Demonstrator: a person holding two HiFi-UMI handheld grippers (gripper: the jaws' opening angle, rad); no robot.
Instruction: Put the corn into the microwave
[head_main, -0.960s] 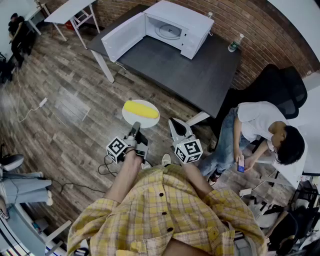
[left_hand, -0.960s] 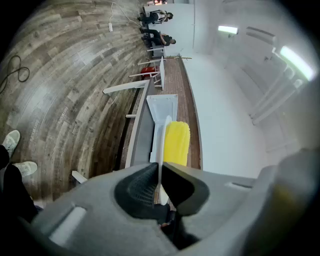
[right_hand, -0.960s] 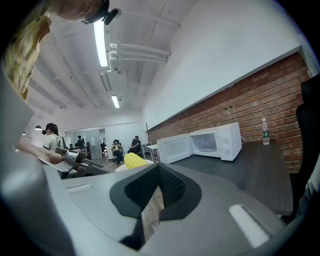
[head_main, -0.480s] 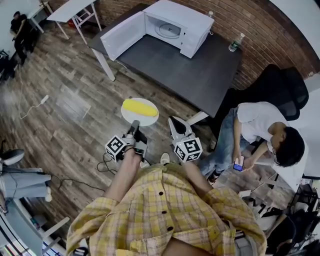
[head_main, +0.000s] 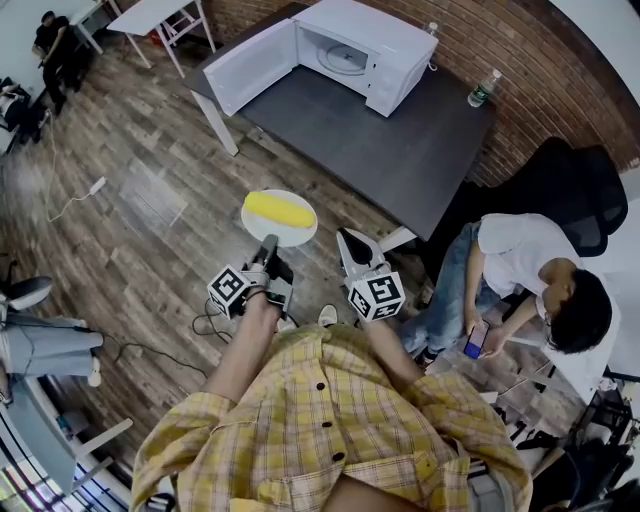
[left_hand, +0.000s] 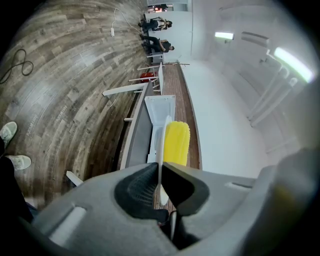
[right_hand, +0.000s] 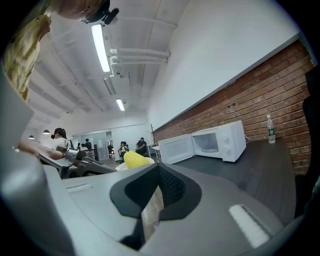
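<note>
**No legible writing**

No words, numbers or brand names can be read in any view. The cubes on the left claw (head_main: 269, 243) and right claw (head_main: 346, 241) show only black-and-white square patterns. Any print on the microwave (head_main: 365, 50) or the bottle (head_main: 483, 90) is too small to read.

In the left gripper view the plate (left_hand: 161, 142) shows edge-on only, and its near rim is buried between the clamped jaws of the left gripper (left_hand: 160, 172). The lower end of the corn (left_hand: 176, 143) is cut off behind those same jaws. In the right gripper view, left of centre, the body of the right gripper (right_hand: 159, 172) covers all but the corn's top — the plate beneath barely shows. The people (right_hand: 141, 145) far back there are too small to tell apart.
</note>
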